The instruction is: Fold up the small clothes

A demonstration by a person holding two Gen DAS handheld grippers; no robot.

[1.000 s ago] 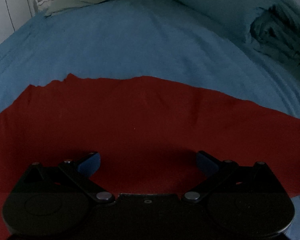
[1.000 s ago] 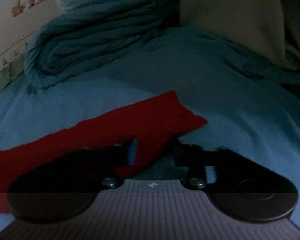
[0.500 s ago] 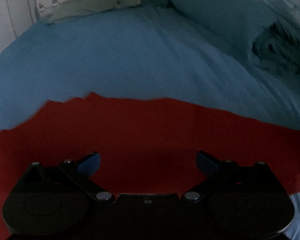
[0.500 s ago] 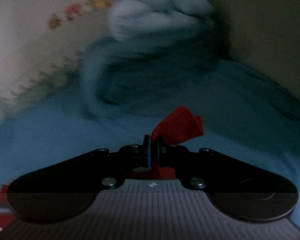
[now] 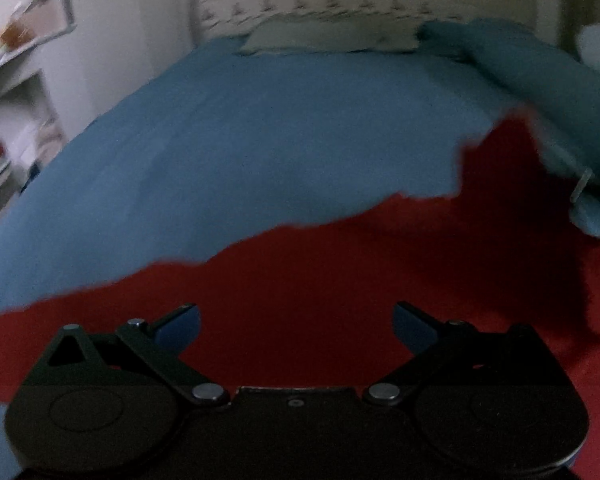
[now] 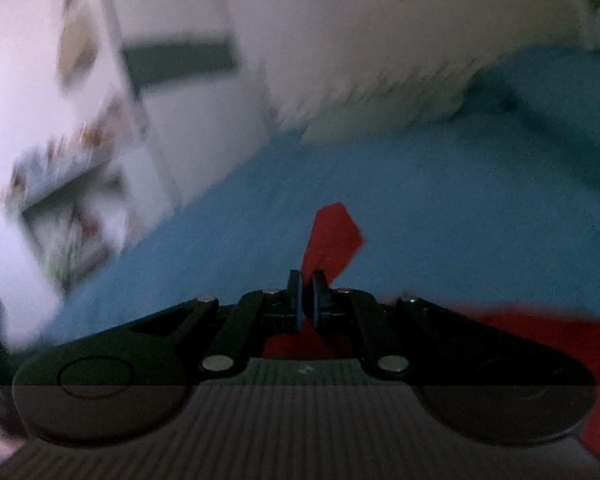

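Red cloth (image 6: 332,240) corner now lifted btwn right fingers (image 6: 295,292).

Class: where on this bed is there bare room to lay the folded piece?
Bare blue sheet lies between the red cloth and the pillow. The right is crowded by the bunched blue duvet and the cloth's lifted corner.

Item: 1 red cloth (image 5: 340,280)
Look: plain, dark red, soft, ragged far edge
Lay: spread mostly flat on the blue bed
Raised part: right corner (image 6: 332,240) was lifted off the bed, standing up as a pointed flap
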